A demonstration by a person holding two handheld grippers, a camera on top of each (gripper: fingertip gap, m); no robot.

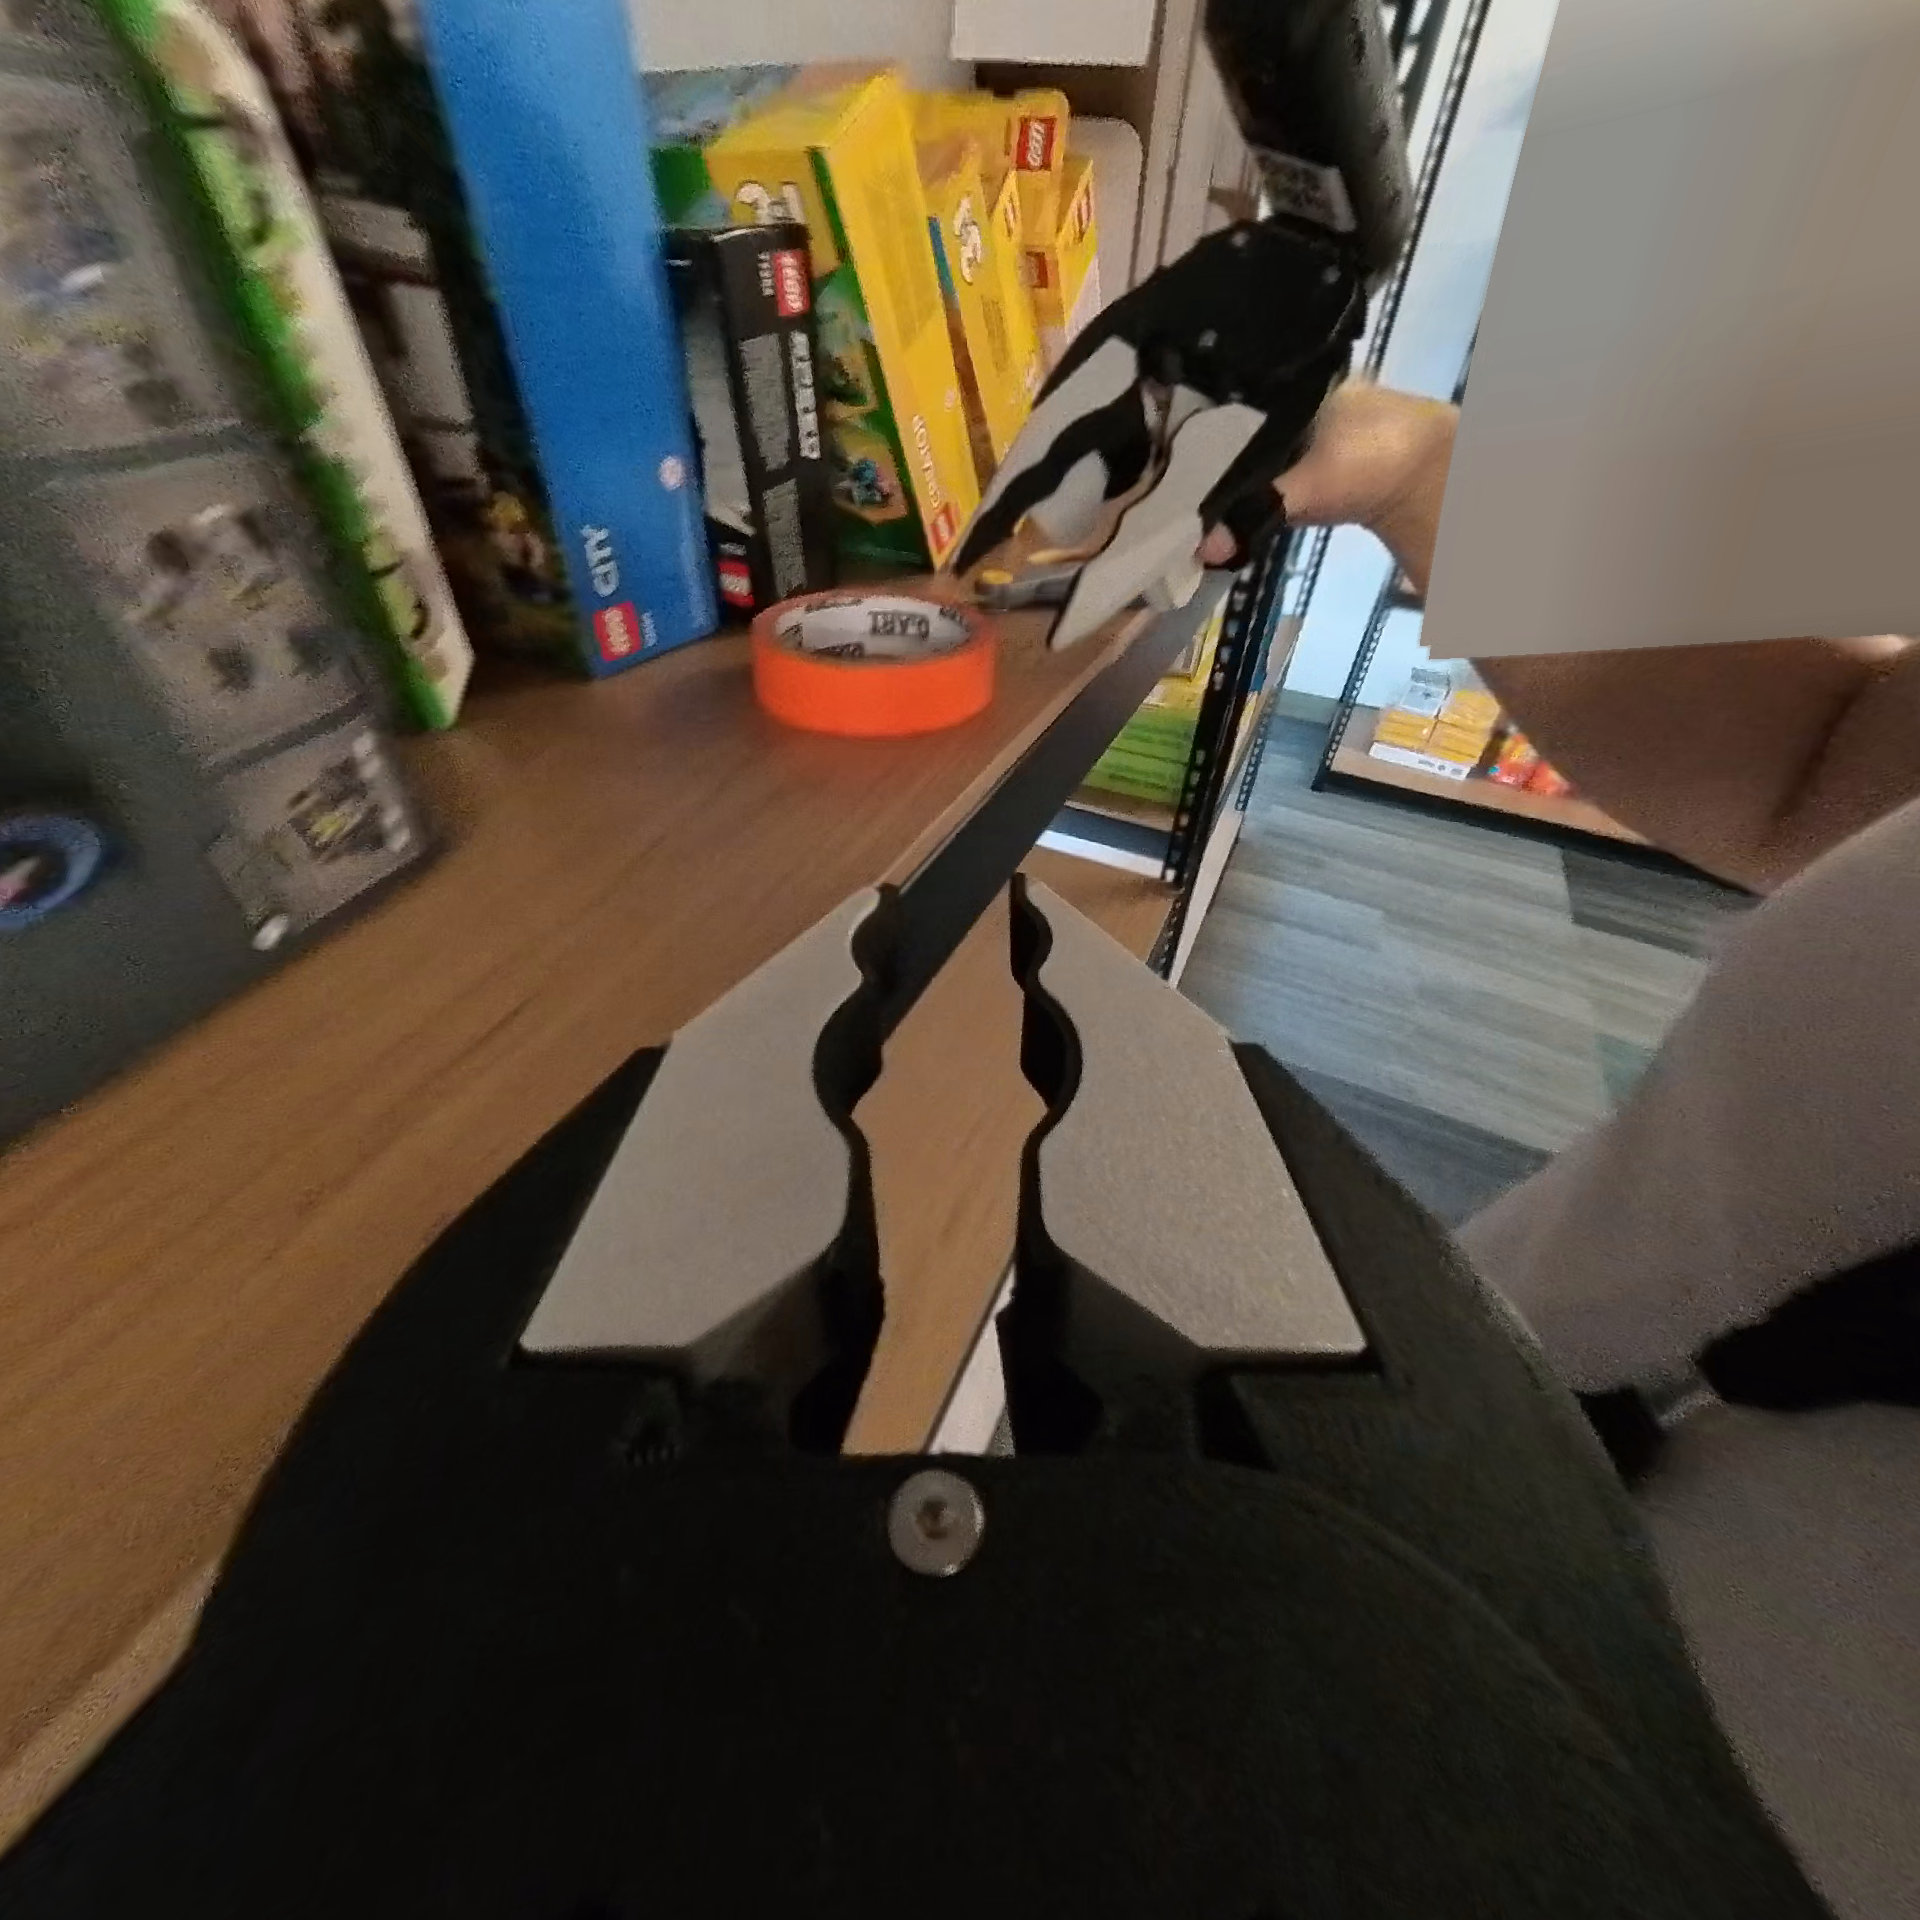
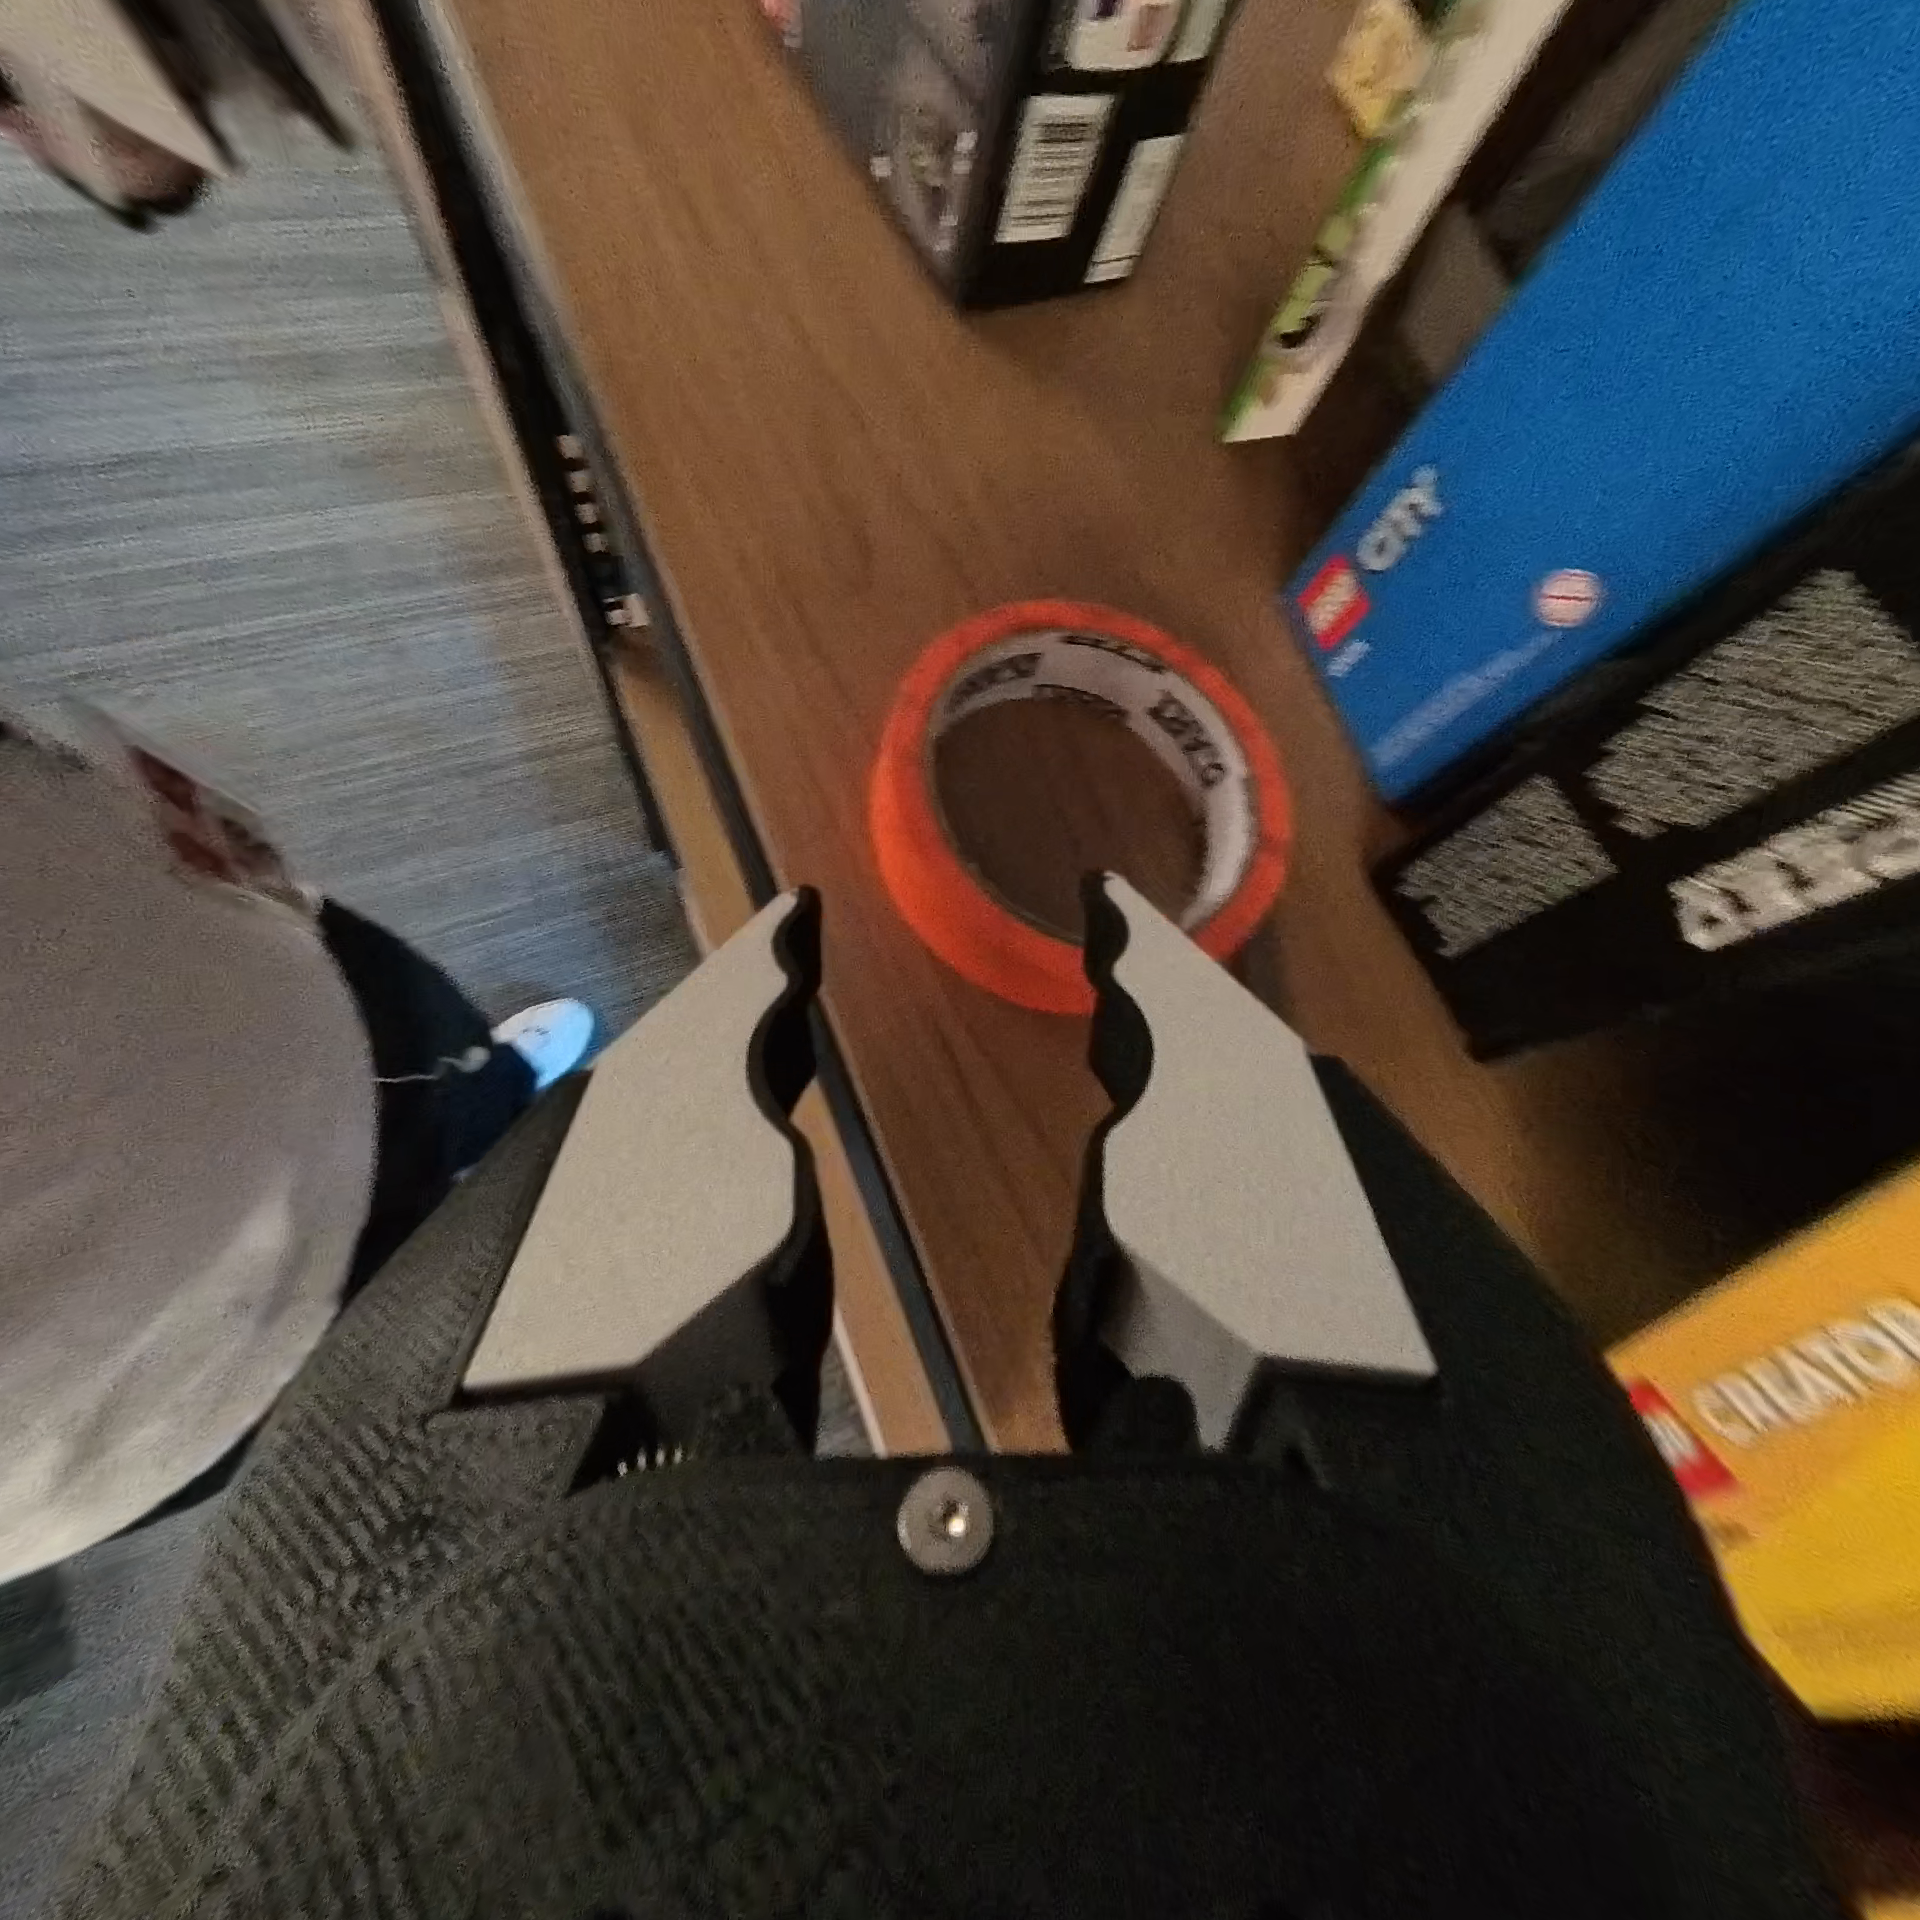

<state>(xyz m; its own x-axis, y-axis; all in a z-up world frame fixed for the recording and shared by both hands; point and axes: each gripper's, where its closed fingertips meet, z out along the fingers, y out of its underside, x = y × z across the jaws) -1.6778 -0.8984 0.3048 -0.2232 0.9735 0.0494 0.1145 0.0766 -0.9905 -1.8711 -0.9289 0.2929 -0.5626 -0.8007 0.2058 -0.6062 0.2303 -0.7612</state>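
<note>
An orange roll of tape (image 1: 875, 665) lies flat on a wooden shelf (image 1: 416, 1039), near its front edge. In the right wrist view the tape (image 2: 935, 894) sits just ahead of my right gripper (image 2: 951, 894), which is open and empty above it; one fingertip (image 2: 1117, 914) overlaps the roll's near rim. The right gripper also shows in the left wrist view (image 1: 1018, 582), hovering just right of the tape. My left gripper (image 1: 951, 899) is open and empty, over the shelf's front edge, well short of the tape.
Toy boxes stand along the back of the shelf: a blue box (image 1: 561, 332), a black box (image 1: 764, 416), yellow boxes (image 1: 914, 301), and a dark box (image 1: 156, 675) at left. A small yellow-and-black tool (image 1: 1013, 584) lies behind the tape. Grey floor (image 2: 260, 468) lies beyond the shelf edge. My right fingertips sit around 20 centimetres from my left ones.
</note>
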